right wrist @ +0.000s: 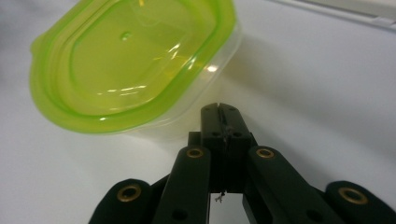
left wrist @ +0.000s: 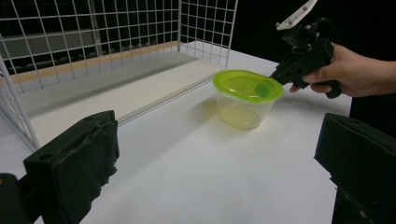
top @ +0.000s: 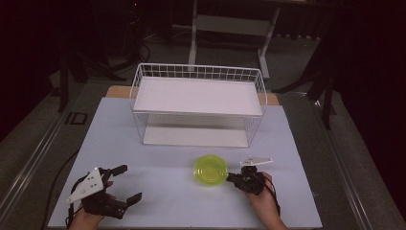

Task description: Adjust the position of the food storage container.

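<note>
Container [left wrist: 243,109] was clear glossy plastic with smooth green lid [right wrist: 135,60]; basket [top: 198,72] white-coated wire; desk [top: 158,201] matt white.

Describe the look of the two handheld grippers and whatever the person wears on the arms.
Both the left gripper and the right gripper are black, each topped by a pale three-cornered plate. The left one's jaws carry thick black pads. The right one's linkage shows brass-coloured rivets. No sleeves are visible.

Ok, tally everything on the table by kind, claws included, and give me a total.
Lidded plastic container: 1
White wire rack: 1
Hand-held claws: 2, left claw open, right claw shut beside the container
Total: 4
</note>
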`<move>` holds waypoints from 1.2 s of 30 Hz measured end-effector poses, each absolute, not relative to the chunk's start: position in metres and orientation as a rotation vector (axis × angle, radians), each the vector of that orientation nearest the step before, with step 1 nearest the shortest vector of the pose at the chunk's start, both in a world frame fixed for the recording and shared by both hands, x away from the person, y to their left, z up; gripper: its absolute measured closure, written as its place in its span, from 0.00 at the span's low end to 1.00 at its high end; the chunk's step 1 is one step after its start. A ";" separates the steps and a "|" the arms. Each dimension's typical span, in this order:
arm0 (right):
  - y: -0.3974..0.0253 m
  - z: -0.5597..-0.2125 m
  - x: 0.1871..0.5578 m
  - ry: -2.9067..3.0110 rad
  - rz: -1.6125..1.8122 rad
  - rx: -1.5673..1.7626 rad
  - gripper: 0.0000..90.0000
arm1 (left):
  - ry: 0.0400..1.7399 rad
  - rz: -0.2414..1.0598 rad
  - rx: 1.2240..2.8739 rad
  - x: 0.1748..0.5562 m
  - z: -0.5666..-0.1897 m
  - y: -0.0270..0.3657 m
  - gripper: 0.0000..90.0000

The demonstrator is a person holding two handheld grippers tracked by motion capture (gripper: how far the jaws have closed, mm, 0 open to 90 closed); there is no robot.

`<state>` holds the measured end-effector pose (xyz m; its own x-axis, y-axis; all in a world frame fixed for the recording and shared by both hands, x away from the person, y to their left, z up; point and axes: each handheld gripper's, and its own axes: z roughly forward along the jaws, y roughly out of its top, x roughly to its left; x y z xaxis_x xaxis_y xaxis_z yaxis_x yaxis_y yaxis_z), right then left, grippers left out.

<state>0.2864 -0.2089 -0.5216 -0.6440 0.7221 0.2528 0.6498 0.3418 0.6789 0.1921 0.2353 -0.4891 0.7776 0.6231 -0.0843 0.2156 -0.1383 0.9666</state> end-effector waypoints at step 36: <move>-0.143 -0.525 0.304 2.602 1.171 1.124 0.97 | 0.650 0.392 1.728 0.191 -0.490 0.234 0.01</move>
